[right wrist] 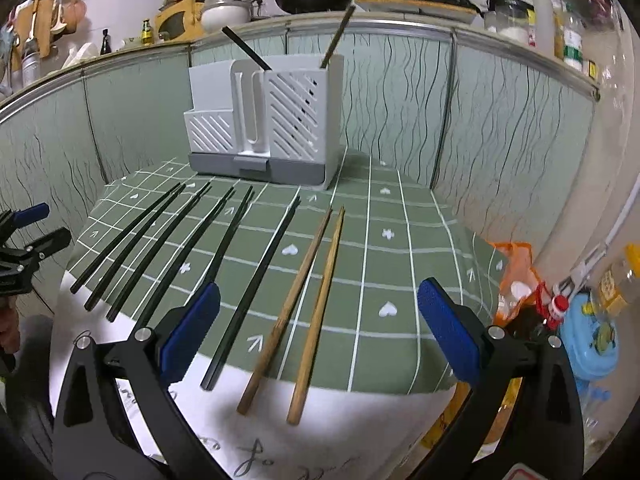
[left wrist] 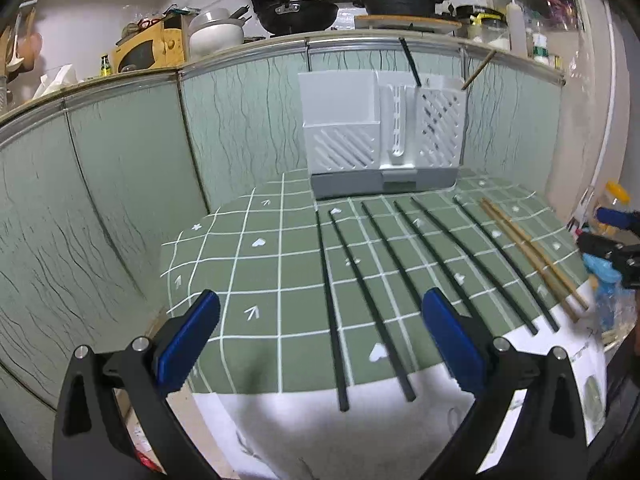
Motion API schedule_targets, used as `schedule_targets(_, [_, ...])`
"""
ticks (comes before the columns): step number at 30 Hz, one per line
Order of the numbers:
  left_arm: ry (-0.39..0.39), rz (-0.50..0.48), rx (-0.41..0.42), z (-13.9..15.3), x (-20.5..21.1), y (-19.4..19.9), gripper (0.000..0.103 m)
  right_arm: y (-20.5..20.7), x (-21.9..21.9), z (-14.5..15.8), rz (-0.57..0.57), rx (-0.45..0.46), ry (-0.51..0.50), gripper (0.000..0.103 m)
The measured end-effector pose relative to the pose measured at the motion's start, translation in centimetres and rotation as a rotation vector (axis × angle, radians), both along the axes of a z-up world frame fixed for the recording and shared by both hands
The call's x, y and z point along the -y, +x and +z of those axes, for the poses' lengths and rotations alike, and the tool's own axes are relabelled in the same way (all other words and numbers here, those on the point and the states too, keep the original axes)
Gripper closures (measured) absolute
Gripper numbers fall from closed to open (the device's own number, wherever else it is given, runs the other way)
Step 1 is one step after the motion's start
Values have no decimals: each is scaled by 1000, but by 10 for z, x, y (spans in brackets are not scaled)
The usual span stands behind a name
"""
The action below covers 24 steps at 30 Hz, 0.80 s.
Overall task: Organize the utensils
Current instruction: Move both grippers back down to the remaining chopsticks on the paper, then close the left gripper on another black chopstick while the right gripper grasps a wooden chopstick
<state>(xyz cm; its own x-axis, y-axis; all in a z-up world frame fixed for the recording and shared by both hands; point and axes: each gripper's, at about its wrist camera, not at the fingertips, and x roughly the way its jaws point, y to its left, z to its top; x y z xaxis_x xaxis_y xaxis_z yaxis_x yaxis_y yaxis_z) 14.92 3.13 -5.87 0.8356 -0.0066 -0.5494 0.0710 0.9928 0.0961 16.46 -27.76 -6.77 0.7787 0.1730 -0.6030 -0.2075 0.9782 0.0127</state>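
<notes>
Black chopsticks (right wrist: 168, 248), six of them, are laid in a fan on the green checked cloth (right wrist: 400, 264), tips twd the holder, butt ends over the cloth's near edge onto a white sheet (right wrist: 360, 432). Just to their right two wooden chopsticks (right wrist: 316, 308) are laid side by side, close but apart at the butts. In the left wrist view the black ones (left wrist: 376, 280) are seen across the centre and the wooden pair (left wrist: 532, 256) far right.

The white slotted utensil holder (right wrist: 264, 120) on its grey base is set upright at the back of the cloth, near the green wall panel. One black chopstick (right wrist: 246, 48) and one wooden chopstick (right wrist: 338, 36) are stood tilted in its tall right compartment; left compartment contents can't be told.

Left gripper (left wrist: 320, 340) is held released, blue pads wide apart, nothing between, above the near-left cloth. Right gripper (right wrist: 318, 332) is likewise spread wide, w/ the wooden pair seen lying between its pads, not gripped.
</notes>
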Motion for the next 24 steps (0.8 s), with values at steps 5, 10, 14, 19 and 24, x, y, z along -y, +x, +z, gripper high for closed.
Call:
schedule_targets(5, [-18,15,-22,-12,-11,0,5,-6,5,-8,-38,-35,-1,8])
schedule_targets(10, [-36,5,-59,-25,-16,2,23,-14,10,-15,-56,-38,-28,8])
schedule_targets(14, [-40,7,-75,-34,-16,3,26,-17,12,-23,-71,-64,-13,18])
schedule_targets(19, [-57,15,-85,-37,-15,6,40,-12,8,-35,-85,-112,-25,45])
schedule_targets(24, [-68,8,-128,-44,-13,13,59,-5,7,-50,-55,-184,25,74])
